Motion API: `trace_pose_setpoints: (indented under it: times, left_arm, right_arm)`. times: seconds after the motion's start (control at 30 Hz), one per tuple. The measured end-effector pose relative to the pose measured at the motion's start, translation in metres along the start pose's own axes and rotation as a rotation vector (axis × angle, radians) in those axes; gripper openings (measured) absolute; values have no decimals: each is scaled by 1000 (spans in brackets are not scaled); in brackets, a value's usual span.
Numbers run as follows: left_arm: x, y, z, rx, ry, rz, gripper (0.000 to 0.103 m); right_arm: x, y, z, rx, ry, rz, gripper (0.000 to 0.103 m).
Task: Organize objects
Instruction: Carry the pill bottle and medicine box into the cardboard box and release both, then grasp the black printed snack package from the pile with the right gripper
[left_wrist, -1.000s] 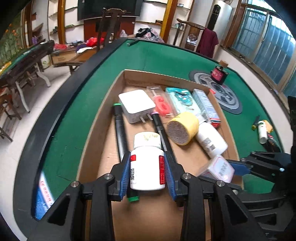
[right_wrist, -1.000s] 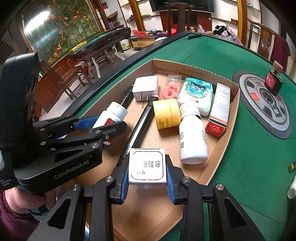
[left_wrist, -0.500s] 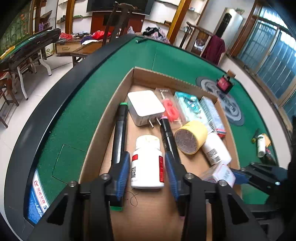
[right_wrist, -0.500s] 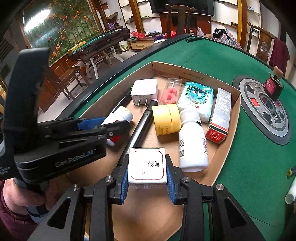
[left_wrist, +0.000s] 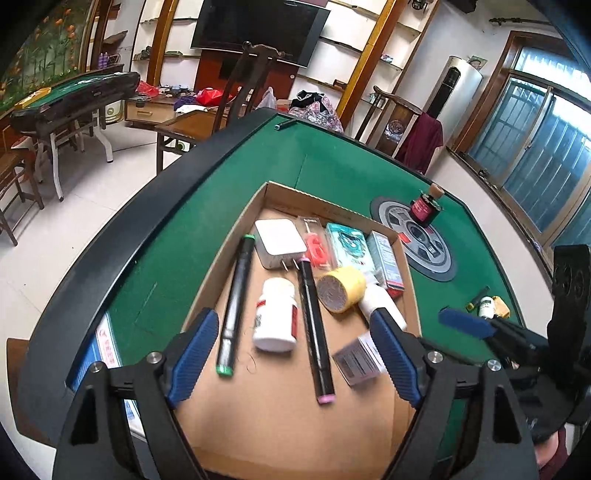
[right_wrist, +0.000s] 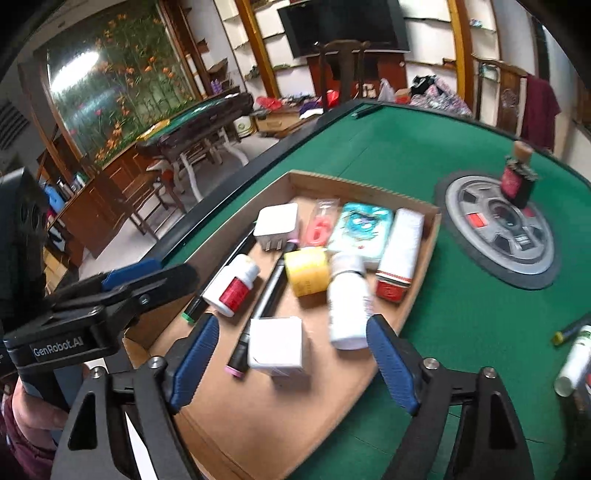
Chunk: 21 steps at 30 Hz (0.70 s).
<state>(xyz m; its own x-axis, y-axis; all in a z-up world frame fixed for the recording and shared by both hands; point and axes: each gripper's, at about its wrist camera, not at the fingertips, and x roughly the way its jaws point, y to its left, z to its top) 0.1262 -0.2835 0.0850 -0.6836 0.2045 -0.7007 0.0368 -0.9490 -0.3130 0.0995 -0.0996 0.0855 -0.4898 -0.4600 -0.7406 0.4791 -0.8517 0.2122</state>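
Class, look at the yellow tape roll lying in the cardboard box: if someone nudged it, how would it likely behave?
The yellow tape roll lies on its curved side, so a nudge would probably roll it. It sits close to the white bottle and a black marker, which would likely stop it soon. It looks stiff, so it should keep its shape when pushed.

Bright daylight from windows (left_wrist: 546, 155) at right of left view, strong fisheye bending at edges, dark corner vignette, motion blur on tray contents, glare on mural glass (right_wrist: 85, 99) upper left of right view
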Motion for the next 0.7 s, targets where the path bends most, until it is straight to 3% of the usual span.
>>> trace_pose_setpoints:
  times: [0.33,0.7]
  left_arm:
    - [-38,-36,-35,0,-76,-9,85]
    - [-13,-76,-39,35,-11,-9,85]
  right_arm:
    - [-57,-35,-23,41,-138,-250,91]
    - [-94,-64,-37,-21,-227,-462,96]
